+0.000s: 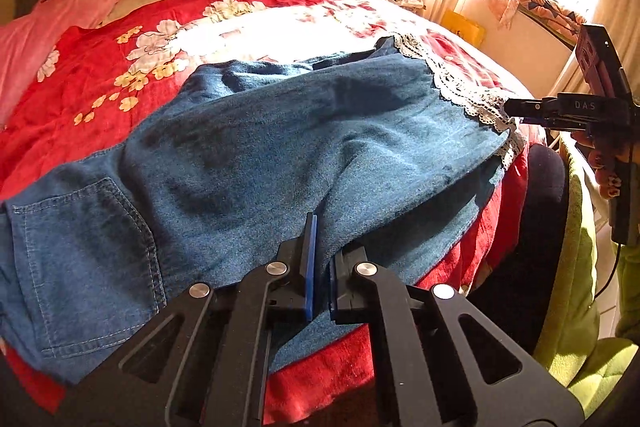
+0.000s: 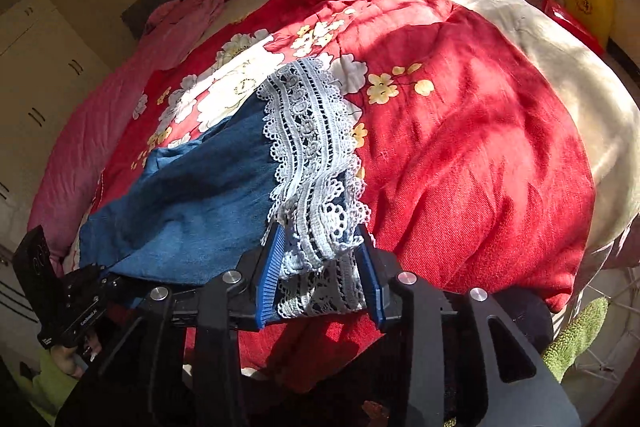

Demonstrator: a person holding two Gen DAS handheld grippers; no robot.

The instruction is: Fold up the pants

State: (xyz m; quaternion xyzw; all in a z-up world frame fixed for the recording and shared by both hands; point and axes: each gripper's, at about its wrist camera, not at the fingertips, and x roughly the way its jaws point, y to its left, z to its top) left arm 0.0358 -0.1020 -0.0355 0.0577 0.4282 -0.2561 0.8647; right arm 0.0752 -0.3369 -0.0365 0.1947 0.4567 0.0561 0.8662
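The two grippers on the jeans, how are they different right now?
The left gripper is shut, pinching a fold of the jeans near the edge; the right gripper is open, with the lace hem lying loose between its pads. The left works on plain blue denim; the right sits at the white lacy leg end. Both are black with blue pads and point down at the bed.

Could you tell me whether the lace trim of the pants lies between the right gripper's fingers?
Yes, the white lace trim bunches between the blue fingers of the right gripper, which stand apart around it.
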